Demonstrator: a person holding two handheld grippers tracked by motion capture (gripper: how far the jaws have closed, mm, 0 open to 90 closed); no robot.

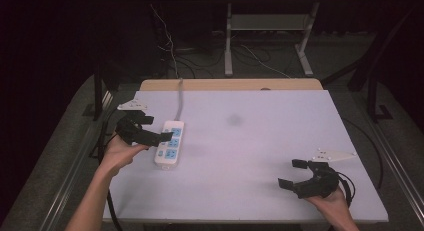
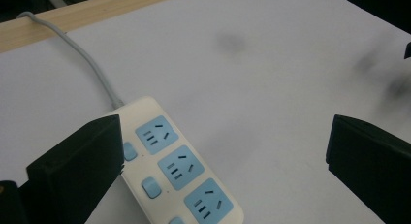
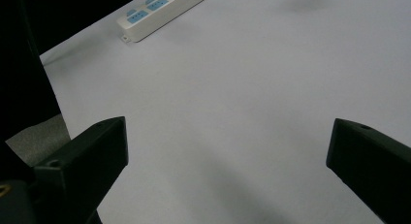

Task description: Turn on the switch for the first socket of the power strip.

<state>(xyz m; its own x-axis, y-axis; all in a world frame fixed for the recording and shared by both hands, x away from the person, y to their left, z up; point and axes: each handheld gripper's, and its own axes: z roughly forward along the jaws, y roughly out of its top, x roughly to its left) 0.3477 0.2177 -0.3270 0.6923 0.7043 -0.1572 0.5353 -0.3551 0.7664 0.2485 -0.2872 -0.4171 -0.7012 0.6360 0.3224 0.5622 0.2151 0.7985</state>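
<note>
A pale white table (image 1: 280,141) with a wooden far edge (image 1: 230,84) stands on grey carpet (image 1: 60,156) in a dim room. Beyond it, dark surroundings swallow the walls, while a light metal frame (image 1: 270,26) rises among loose floor cables (image 1: 250,58).

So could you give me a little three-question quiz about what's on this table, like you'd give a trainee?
1. True or false: the power strip lies nearer the left gripper than the right gripper.
2. What colour are the strip's sockets? A) red B) blue C) green
3. Fill in: both grippers' jaws stand ____.

Key: 1 true; 2 B, clear in the left gripper view; 3 open, with nothing between them.
</note>
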